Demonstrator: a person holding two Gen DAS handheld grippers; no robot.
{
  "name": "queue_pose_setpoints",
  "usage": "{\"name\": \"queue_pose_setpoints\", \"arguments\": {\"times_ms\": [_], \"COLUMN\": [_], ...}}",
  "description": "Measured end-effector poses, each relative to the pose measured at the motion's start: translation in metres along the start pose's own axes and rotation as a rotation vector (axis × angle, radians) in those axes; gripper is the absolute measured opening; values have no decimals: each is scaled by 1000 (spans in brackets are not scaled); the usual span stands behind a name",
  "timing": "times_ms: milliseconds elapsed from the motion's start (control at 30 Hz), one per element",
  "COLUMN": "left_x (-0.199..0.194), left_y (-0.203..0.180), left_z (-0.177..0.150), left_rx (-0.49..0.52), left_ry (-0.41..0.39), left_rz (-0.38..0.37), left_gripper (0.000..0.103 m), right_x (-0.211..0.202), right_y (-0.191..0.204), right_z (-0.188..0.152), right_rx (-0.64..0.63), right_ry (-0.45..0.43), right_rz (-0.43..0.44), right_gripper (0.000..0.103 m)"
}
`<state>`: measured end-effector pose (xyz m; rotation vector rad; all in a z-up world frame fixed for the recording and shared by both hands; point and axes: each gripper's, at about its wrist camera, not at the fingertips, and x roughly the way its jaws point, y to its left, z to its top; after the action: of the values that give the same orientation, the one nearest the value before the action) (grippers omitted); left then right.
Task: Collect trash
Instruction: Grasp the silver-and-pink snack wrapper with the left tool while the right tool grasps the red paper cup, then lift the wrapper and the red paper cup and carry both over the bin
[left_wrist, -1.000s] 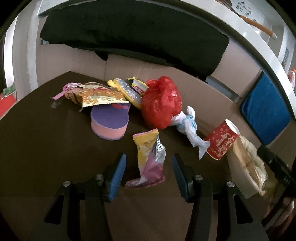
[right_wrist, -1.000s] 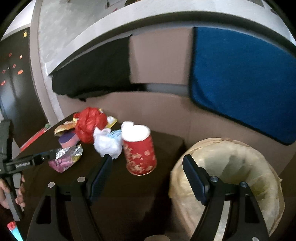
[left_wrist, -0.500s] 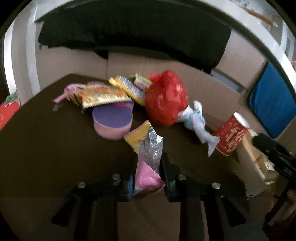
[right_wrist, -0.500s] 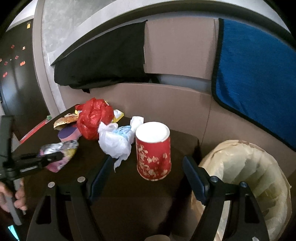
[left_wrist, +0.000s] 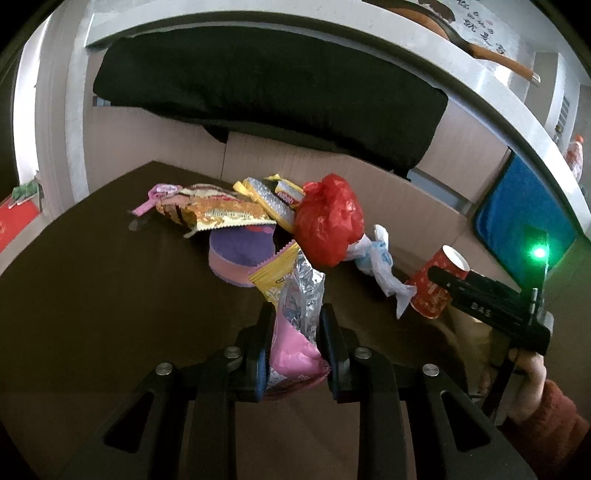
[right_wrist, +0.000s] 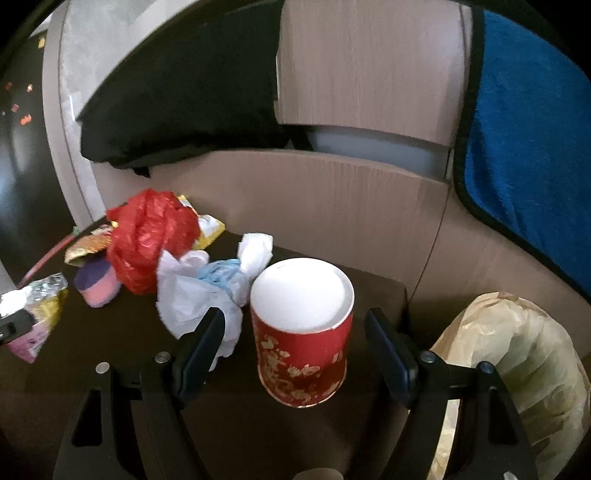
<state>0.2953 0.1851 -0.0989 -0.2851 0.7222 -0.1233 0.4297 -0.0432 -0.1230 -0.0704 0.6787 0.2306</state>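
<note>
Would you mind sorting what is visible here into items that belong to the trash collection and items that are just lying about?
Part of the job:
- yellow-pink foil snack wrapper, clamped in left gripper
- red paper cup, between open right gripper fingers
- crumpled red plastic bag
- lined bin

Lying about:
- blue towel
- black cloth

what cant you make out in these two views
- Left wrist view: the wrapper bottom is hidden between the left tongs.
- Left wrist view: the right tool's arm covers part of the cup; its print is too small to read.
- Right wrist view: the bin is cut off by the edge, and the right tongs hide its near rim, so its contents are unknown.
</note>
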Motion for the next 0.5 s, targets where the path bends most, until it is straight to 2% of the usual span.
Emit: {"name": "queue_pose_setpoints", "arguments": {"times_ms": [200,267,333,500], "left_x": [2,3,3,2], "left_y": [4,4,4,3], "left_z": [-3,-4,-4,-3], "left_rx": [-16,-20,-23,-24], "left_ry": [5,5,2,-7], "left_rz": [0,0,5,5], "left_gripper": [25,25,25,25], "right_x": [13,18,20,6], "right_y": [-1,0,0,-3], "right_z": [0,0,1,2], "right_rx": [4,4,0,26], "right_ry": [23,31,41,23], "right_rz": [-5,1,3,62], "right_gripper": [69,64,53,53]}}
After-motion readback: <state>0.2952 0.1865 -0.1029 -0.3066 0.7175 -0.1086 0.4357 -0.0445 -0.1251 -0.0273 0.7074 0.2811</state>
